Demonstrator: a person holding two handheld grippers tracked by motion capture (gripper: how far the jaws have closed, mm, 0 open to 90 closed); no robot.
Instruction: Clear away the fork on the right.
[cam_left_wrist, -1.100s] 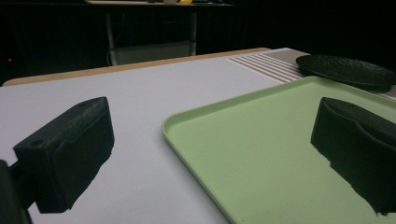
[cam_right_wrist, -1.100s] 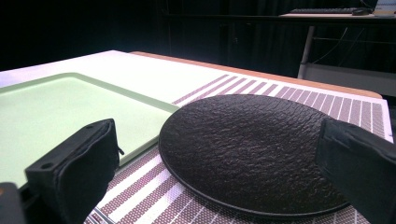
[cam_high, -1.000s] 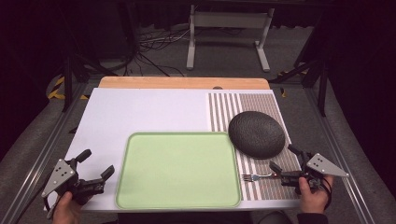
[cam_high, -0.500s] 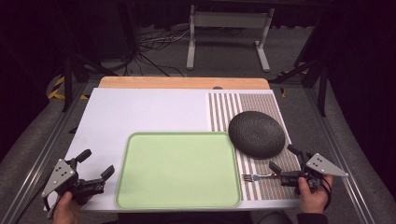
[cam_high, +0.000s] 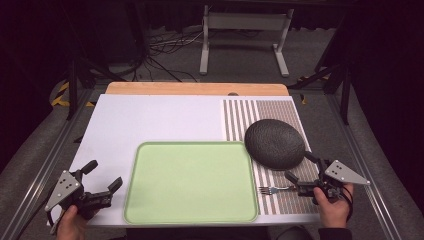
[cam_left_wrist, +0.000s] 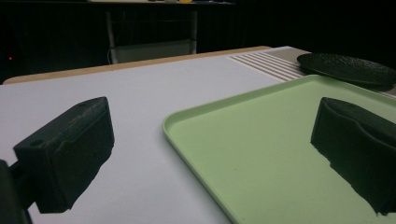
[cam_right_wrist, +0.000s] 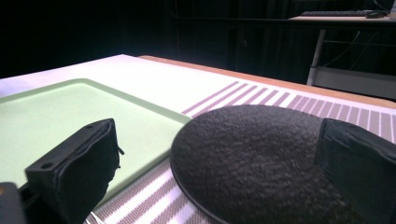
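Fork (cam_high: 274, 189) lay flat on the striped mat (cam_high: 260, 112) at the near right of the tabletop (cam_high: 150, 120), tines toward the green tray (cam_high: 190, 182), handle running back to the right gripper (cam_high: 302, 168). That gripper's fingers (cam_high: 291, 177) stood wide apart and gripped nothing; the nearer one sat just beside the fork's handle end, though contact could not be made out. In the right gripper view those fingers (cam_right_wrist: 74, 163) framed the dark textured plate (cam_right_wrist: 252, 154), which sat on the mat just right of the tray's (cam_right_wrist: 60, 116) corner. The right hand (cam_high: 334, 206) held its gripper low at the tabletop's near edge, pointed left and away. Over on the other side, the left gripper (cam_high: 102, 175) also had its fingers (cam_left_wrist: 70, 149) spread wide and empty, one over bare tabletop (cam_left_wrist: 130, 93), the other over the tray (cam_left_wrist: 261, 140). The left hand (cam_high: 72, 222) held it low, angled toward the tray's near left corner.
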